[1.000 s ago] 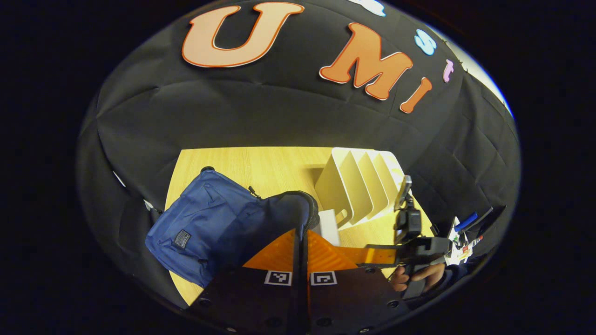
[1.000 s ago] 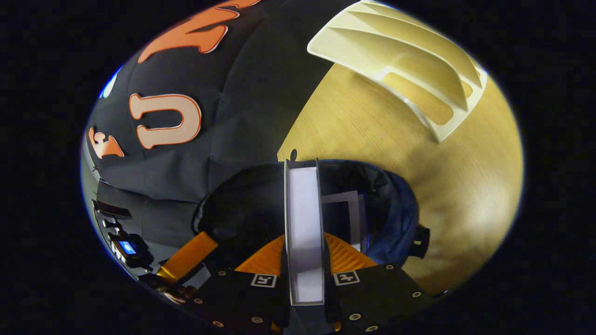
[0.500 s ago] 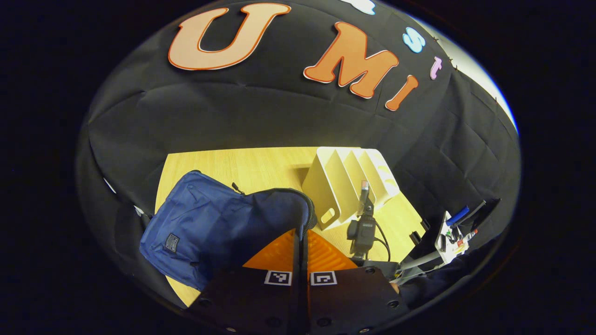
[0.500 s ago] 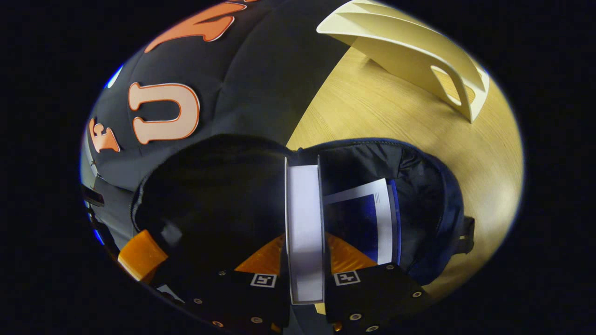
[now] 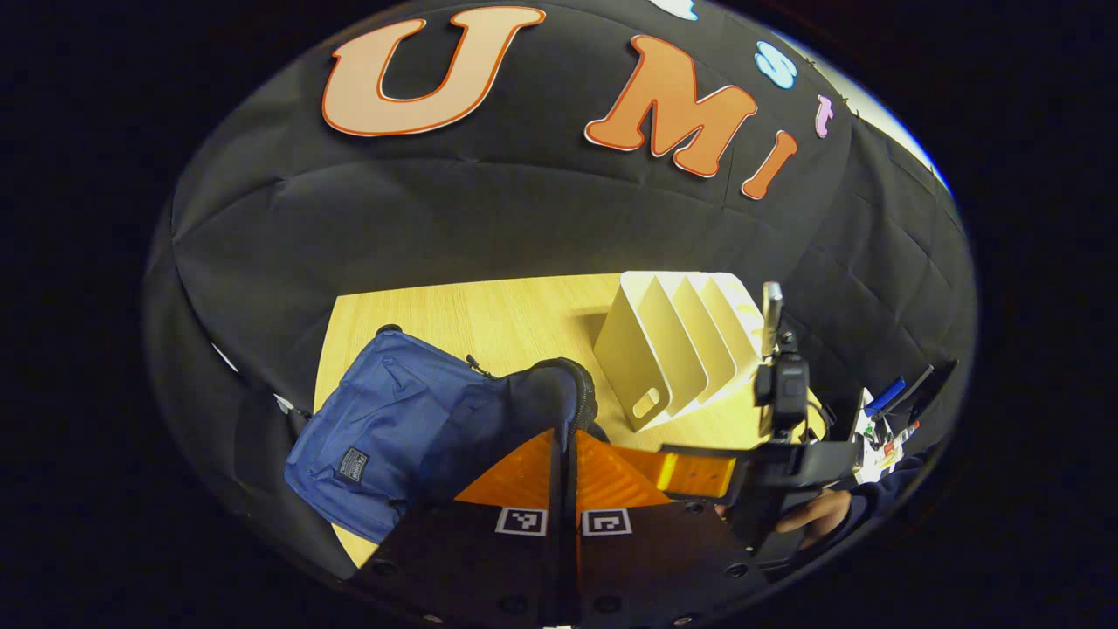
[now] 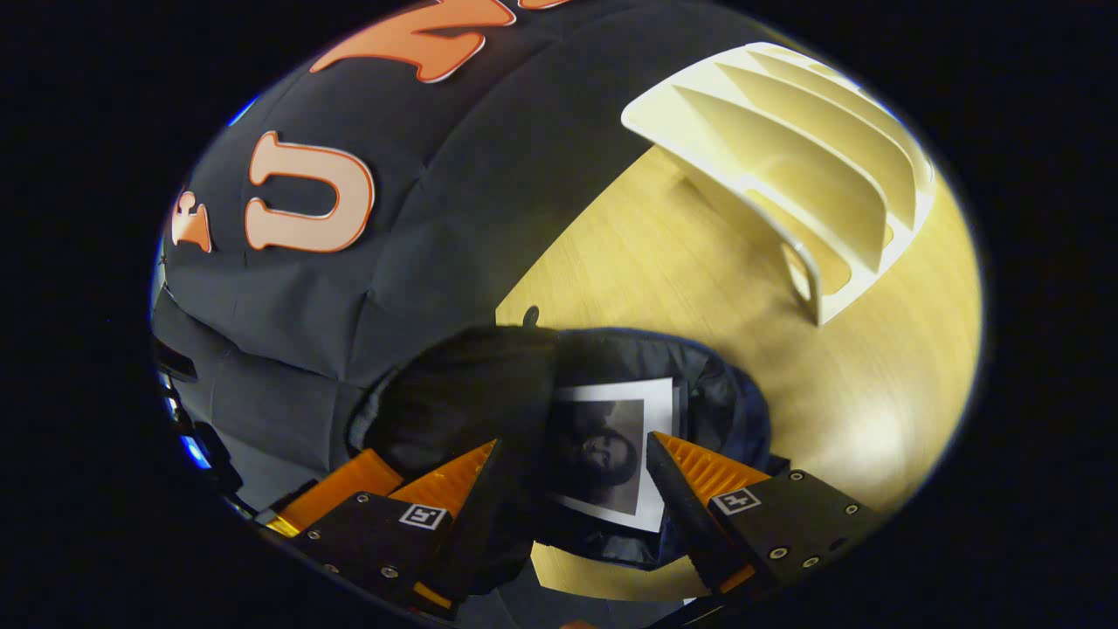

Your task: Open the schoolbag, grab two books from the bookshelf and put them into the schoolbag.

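Right gripper (image 6: 572,454) first: its two orange fingers (image 6: 699,467) are spread wide apart with nothing between the pads. Straight ahead through that gap lies a book (image 6: 611,450), flat inside the open mouth of the blue schoolbag (image 6: 742,411), its white-bordered cover with a dark picture facing up. The book sits just beyond the fingertips, apart from both of them. Whether a second book lies underneath it is hard to say; the bag's inside is too dark there.

Over to the left gripper (image 5: 565,454): its orange fingers (image 5: 524,472) are pressed together on the schoolbag's (image 5: 410,419) dark zipper edge, pinching the rim (image 5: 572,397) of the opening and holding it up. The bag's blue body slumps away to the left of the fingers across the wooden table (image 5: 489,314).

Beyond the bag, to the right, the cream bookshelf (image 5: 681,336) stands upright with its slanted dividers. In the right gripper view the bookshelf (image 6: 803,183) sits well apart from the bag, across bare tabletop (image 6: 873,384). In the left gripper view the right gripper (image 5: 699,472) reaches in from the right, just beside the bag's opening, with a hand (image 5: 812,511) on its grip.
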A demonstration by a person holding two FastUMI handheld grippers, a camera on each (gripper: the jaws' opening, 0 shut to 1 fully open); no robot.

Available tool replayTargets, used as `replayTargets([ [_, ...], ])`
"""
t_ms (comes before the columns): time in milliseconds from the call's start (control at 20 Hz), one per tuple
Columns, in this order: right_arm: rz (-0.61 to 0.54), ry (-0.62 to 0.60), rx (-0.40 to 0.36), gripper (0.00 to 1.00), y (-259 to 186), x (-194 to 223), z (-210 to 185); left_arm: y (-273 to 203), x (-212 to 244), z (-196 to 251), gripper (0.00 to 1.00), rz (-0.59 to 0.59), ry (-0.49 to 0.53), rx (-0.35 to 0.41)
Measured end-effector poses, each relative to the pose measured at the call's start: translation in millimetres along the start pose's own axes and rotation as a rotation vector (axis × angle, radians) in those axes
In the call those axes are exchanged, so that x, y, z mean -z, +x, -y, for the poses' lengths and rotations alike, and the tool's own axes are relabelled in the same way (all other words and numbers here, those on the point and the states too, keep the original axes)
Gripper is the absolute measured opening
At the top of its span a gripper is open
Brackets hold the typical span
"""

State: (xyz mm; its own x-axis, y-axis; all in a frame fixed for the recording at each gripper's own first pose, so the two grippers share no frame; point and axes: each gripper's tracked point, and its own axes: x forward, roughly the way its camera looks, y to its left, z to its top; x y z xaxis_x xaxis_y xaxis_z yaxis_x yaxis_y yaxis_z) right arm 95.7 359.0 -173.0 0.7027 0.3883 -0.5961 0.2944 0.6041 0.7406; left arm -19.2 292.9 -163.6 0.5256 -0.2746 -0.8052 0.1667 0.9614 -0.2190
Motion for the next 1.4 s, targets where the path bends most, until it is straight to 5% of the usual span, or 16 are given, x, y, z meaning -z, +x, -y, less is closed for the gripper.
replayTargets([
  [650,0.476,-0.481,0.176,0.96,-144,-205,73,35,16,37,0.19,0.024,0.066,-0.194],
  [700,0.5,-0.508,0.181,0.97,-153,-217,77,37,15,41,0.24,0.038,0.056,-0.204],
  [900,0.584,-0.64,0.225,0.97,-190,-254,91,39,0,64,0.76,0.127,0.024,-0.245],
  [1100,0.596,-0.678,0.188,0.96,-212,-269,88,37,-21,82,0.98,0.23,0.008,-0.328],
  [1400,0.686,-0.827,0.154,0.96,-247,-286,77,19,-77,128,1.0,0.506,-0.039,-0.451],
])
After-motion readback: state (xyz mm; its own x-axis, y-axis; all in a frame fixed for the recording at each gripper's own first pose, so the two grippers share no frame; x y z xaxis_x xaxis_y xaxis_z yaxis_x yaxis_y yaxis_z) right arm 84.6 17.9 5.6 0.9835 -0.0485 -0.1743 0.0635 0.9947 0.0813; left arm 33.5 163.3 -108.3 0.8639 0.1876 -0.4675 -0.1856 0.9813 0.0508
